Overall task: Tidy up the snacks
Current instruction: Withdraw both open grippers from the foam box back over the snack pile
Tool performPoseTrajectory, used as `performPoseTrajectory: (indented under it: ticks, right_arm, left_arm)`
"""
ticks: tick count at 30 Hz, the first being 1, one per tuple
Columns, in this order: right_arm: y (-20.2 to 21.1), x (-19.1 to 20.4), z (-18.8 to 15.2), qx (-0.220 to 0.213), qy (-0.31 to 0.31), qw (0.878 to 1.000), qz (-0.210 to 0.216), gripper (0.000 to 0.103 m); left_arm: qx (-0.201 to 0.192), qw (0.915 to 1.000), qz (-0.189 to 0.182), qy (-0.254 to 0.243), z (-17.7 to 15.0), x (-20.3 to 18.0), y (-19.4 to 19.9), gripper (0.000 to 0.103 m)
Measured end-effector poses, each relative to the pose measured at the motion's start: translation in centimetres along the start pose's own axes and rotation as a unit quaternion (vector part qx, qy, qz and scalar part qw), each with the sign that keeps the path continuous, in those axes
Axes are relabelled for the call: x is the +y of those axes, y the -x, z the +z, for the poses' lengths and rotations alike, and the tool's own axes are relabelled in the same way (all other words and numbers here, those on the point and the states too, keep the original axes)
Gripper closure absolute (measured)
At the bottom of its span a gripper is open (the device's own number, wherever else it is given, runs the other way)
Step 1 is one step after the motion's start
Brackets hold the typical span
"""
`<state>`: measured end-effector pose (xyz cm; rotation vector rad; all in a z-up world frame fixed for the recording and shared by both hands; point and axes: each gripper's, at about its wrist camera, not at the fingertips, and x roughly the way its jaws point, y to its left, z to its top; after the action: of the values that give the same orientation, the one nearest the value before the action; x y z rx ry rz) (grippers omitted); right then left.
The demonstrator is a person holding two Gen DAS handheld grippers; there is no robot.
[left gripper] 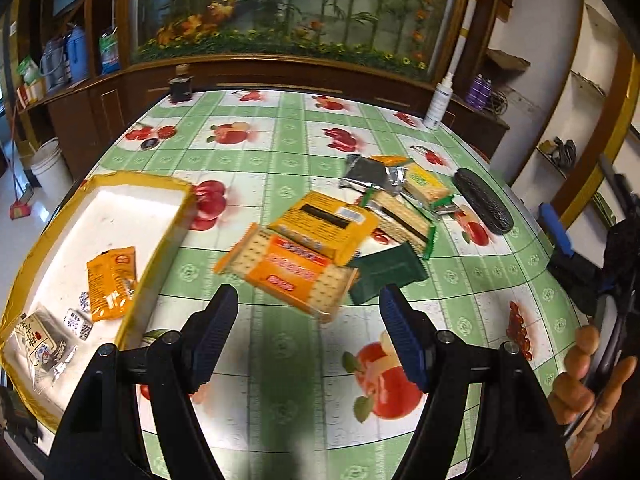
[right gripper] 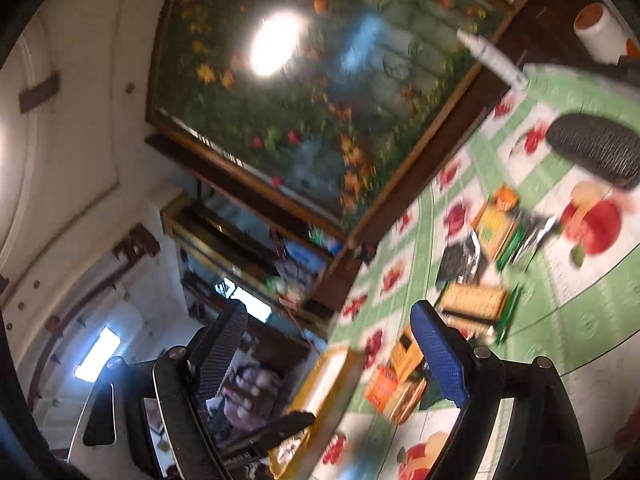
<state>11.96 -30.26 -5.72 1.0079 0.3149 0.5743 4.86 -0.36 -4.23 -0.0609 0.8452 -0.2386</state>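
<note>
A yellow-rimmed white tray (left gripper: pixel 120 216) sits at the table's left and holds an orange packet (left gripper: pixel 112 284) and a clear printed bag (left gripper: pixel 36 344). Loose snacks lie mid-table: an orange cracker pack (left gripper: pixel 288 272), a yellow pack (left gripper: pixel 324 224), a green-edged cracker pack (left gripper: pixel 404 216), a dark green packet (left gripper: pixel 384 272) and a silver-black packet (left gripper: pixel 368 172). My left gripper (left gripper: pixel 309 296) hovers open just short of the orange cracker pack, holding nothing. My right gripper (right gripper: pixel 330 312) is open and empty, rolled sideways, with the tray (right gripper: pixel 332 384) and the snacks beyond it.
A black oval case (left gripper: pixel 482 200) lies at the table's right, with a white spray bottle (left gripper: pixel 440 100) and a dark jar (left gripper: pixel 180 88) at the far edge. A person's hand (left gripper: pixel 580 380) is at the right. A wooden cabinet stands behind and a white bucket (left gripper: pixel 50 168) on the floor.
</note>
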Motion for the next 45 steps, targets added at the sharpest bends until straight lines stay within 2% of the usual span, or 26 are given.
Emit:
performPoseTrajectory:
  ticks: [2, 7, 10, 15, 22, 27, 32, 38, 41, 45]
  right_arm:
    - [1.6, 0.0, 0.9, -0.026, -0.020, 0.999, 0.029, 0.013]
    - [5.2, 0.4, 2.4, -0.090, -0.039, 0.994, 0.055, 0.009]
    - [6.9, 0.7, 3.0, -0.124, -0.025, 0.990, 0.060, 0.007]
    - [9.0, 1.4, 3.7, -0.142, -0.024, 0.988, 0.049, 0.004]
    - [9.7, 2.4, 4.3, -0.134, -0.011, 0.990, -0.029, 0.003]
    - [9.5, 3.3, 3.4, -0.140, 0.013, 0.986, -0.088, 0.003]
    - [9.5, 3.1, 1.9, -0.155, 0.011, 0.981, -0.120, 0.003]
    - [12.2, 3.7, 0.7, -0.207, -0.001, 0.968, -0.140, 0.003]
    - [14.0, 4.9, -0.1, -0.254, 0.015, 0.956, -0.146, 0.002]
    - [14.6, 6.6, -0.9, -0.272, 0.040, 0.946, -0.173, 0.000]
  left_arm:
    - [-0.001, 1.0000, -0.003, -0.005, 0.1, -0.8, 0.1, 0.030]
    - [-0.001, 0.9997, -0.013, -0.019, 0.3, -2.3, 0.2, 0.030]
    - [0.001, 0.9995, -0.025, -0.017, 0.3, -2.8, 0.2, 0.030]
    - [0.004, 0.9987, -0.043, -0.027, 0.2, -4.1, -0.1, 0.030]
    - [0.015, 0.9963, -0.079, -0.030, 0.0, -6.4, -0.3, 0.030]
    - [0.008, 0.9936, -0.105, -0.041, -0.7, -10.5, 0.5, 0.030]
    - [-0.030, 0.9914, -0.123, -0.033, -0.9, -14.2, 2.3, 0.030]
    - [-0.078, 0.9870, -0.141, 0.005, -1.5, -15.4, 4.4, 0.030]
    - [-0.078, 0.9844, -0.157, 0.007, -1.8, -15.8, 4.9, 0.030]
    - [-0.078, 0.9790, -0.188, 0.011, -2.2, -16.1, 5.6, 0.030]
